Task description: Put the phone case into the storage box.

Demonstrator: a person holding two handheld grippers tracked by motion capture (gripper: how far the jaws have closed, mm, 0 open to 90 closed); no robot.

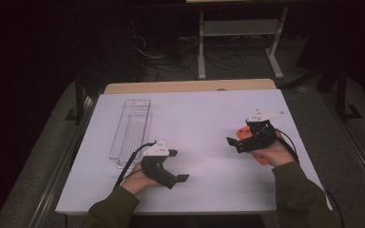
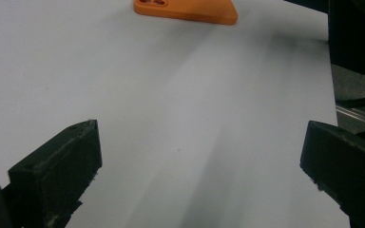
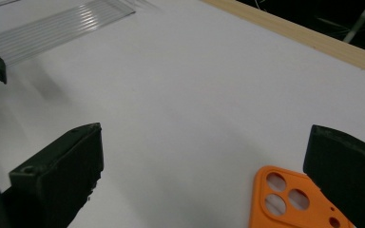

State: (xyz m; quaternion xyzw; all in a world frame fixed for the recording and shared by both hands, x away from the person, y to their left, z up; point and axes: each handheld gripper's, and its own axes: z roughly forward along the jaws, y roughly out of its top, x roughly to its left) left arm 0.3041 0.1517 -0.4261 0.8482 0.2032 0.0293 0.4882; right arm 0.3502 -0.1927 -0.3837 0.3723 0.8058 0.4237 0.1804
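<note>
Nearby, clear tray (image 1: 132,127), orange phone case (image 3: 294,202), seemingly unobstructed

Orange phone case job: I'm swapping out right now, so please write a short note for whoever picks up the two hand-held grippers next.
Left hand-held gripper: open, holding nothing, low over the white table, near the front end of the clear tray.
Right hand-held gripper: open, holding nothing, right at the orange phone case; one jaw is beside the case's camera-hole corner.
Case: lying flat on the table on the right side, not gripped.
Tray: on the left, looks empty.
Done: nothing moved as far as the views show.
Left: probably grip the case with the right gripper; the tray may be where it goes, but that is a guess.
</note>
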